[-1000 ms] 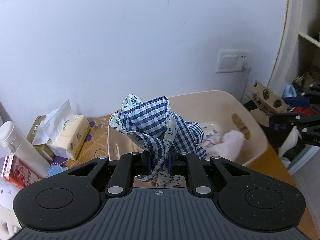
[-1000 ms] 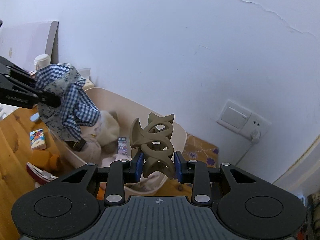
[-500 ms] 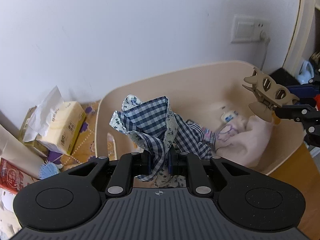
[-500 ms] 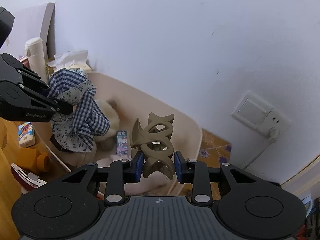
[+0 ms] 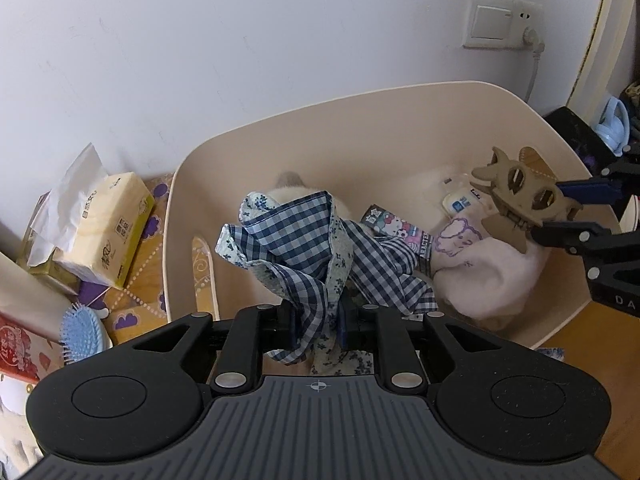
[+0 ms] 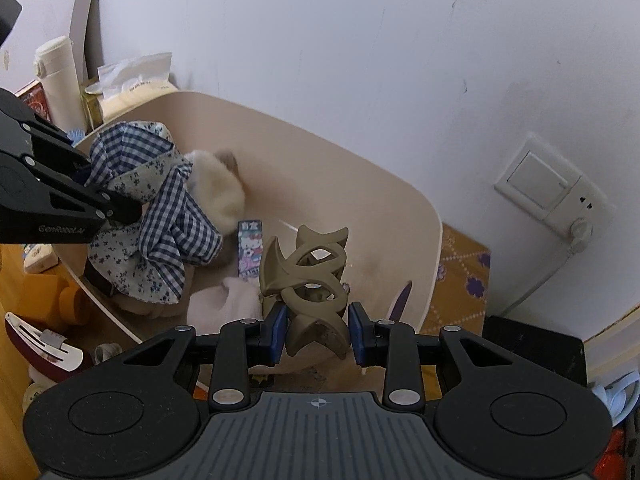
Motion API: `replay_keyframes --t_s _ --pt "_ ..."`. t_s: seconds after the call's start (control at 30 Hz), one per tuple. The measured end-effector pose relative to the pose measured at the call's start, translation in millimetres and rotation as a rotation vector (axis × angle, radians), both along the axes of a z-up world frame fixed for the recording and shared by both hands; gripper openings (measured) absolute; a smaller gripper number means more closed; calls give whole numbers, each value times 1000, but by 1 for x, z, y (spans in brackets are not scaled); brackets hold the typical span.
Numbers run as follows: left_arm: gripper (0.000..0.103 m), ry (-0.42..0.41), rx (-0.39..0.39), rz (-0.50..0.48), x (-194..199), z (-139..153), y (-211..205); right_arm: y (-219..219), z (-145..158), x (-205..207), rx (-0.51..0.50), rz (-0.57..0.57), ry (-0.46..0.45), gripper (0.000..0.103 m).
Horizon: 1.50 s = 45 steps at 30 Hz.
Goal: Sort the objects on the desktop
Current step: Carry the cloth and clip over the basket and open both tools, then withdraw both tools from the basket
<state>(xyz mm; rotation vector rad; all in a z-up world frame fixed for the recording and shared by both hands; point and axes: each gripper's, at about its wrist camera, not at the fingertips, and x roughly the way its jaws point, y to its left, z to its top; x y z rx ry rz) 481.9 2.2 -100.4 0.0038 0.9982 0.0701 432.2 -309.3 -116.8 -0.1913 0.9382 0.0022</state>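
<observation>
Left wrist view: the left tool was seen nearly closed, its pads pinched on a bunched blue gingham and floral cloth that was held over the near side of the beige plastic tub. The right tool was closed part-way on a tan claw hair clip, which was kept above the tub's far end. A pink towel, a small cartoon-printed box and a fluffy cream item were already lying inside. A tissue pack and a blue hairbrush were left outside on the counter. The drop-off step was judged to be in hand. Next, both tools would need to be opened so that cloth and clip fall into the tub, then lifted clear of its rim.
</observation>
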Motion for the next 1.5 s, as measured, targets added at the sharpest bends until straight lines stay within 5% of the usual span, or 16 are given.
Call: replay_keyframes --t_s 0.1,0.17,0.27,0.67,0.83,1.17,1.5 --pt "34 8 5 21 -1 1 -1 0 -2 -1 13 -7 14 32" --pt "54 7 3 35 -2 3 -1 0 -2 -2 22 -18 17 31" --pt "67 2 -1 54 -5 7 0 -2 1 -5 35 -37 8 42" --pt "68 -48 13 114 -25 31 -2 2 28 -28 66 -120 -78 77" --pt "71 -94 33 106 -41 50 -5 7 41 -43 90 -169 -133 80" --pt "81 -159 50 106 -80 79 -3 21 65 -70 105 -193 -218 102" --pt "81 -111 20 118 -120 64 7 23 57 -96 112 -196 -209 103"
